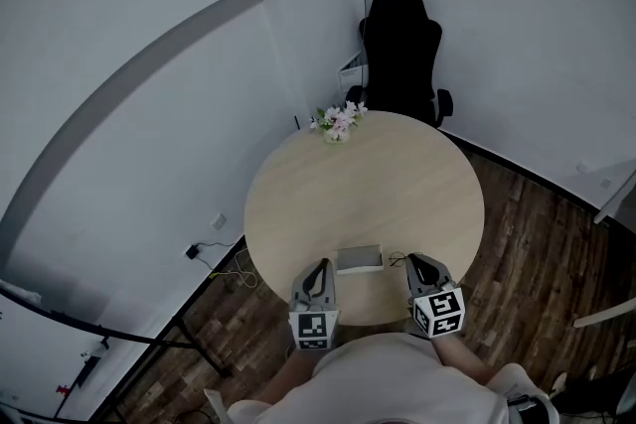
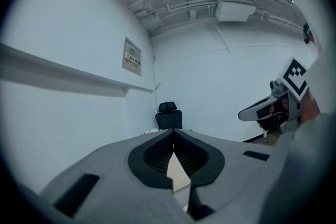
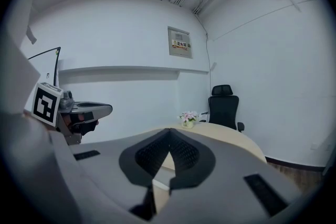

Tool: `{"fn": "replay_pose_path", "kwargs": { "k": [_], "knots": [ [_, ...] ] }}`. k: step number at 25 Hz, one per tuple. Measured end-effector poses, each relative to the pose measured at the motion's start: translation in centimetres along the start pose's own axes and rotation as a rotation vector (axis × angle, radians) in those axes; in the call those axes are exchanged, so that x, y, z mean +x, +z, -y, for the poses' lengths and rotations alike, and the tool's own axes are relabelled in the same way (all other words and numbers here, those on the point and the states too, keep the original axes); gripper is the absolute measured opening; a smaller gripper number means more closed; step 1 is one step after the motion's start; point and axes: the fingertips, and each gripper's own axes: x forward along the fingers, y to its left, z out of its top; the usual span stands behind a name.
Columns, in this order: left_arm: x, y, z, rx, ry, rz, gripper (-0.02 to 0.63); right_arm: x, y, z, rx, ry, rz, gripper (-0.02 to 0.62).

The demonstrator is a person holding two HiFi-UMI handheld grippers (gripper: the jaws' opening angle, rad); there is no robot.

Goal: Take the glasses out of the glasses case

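Note:
A closed light-grey glasses case (image 1: 360, 259) lies near the front edge of the round beige table (image 1: 368, 184). No glasses can be seen. My left gripper (image 1: 320, 265) hovers just left of the case and my right gripper (image 1: 415, 260) just right of it, both held close to the person's body and pointing across the table. In the left gripper view the jaws of the left gripper (image 2: 174, 132) meet at their tips with nothing between them. The right gripper (image 3: 169, 130) looks the same in its own view, shut and empty.
A small vase of pink flowers (image 1: 337, 124) stands at the table's far edge. Behind it, in the corner, is a black office chair (image 1: 402, 55). A thin dark cable (image 1: 397, 260) lies beside the case. White walls close in on the left and at the back.

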Motion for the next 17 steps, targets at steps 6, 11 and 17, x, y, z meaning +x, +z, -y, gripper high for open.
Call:
{"fn": "replay_pose_path", "kwargs": {
  "k": [6, 11, 17],
  "knots": [
    [-0.3, 0.0, 0.3, 0.003, -0.013, 0.014, 0.006, -0.6, 0.7, 0.2, 0.004, -0.021, 0.020, 0.012],
    [0.3, -0.7, -0.1, -0.064, -0.017, -0.008, 0.006, 0.0, 0.9, -0.1, -0.017, -0.014, 0.024, 0.012],
    [0.2, -1.4, -0.9, -0.100, -0.005, -0.021, 0.007, -0.2, 1.0, -0.7, -0.016, -0.017, 0.025, 0.012]
  ]
}}
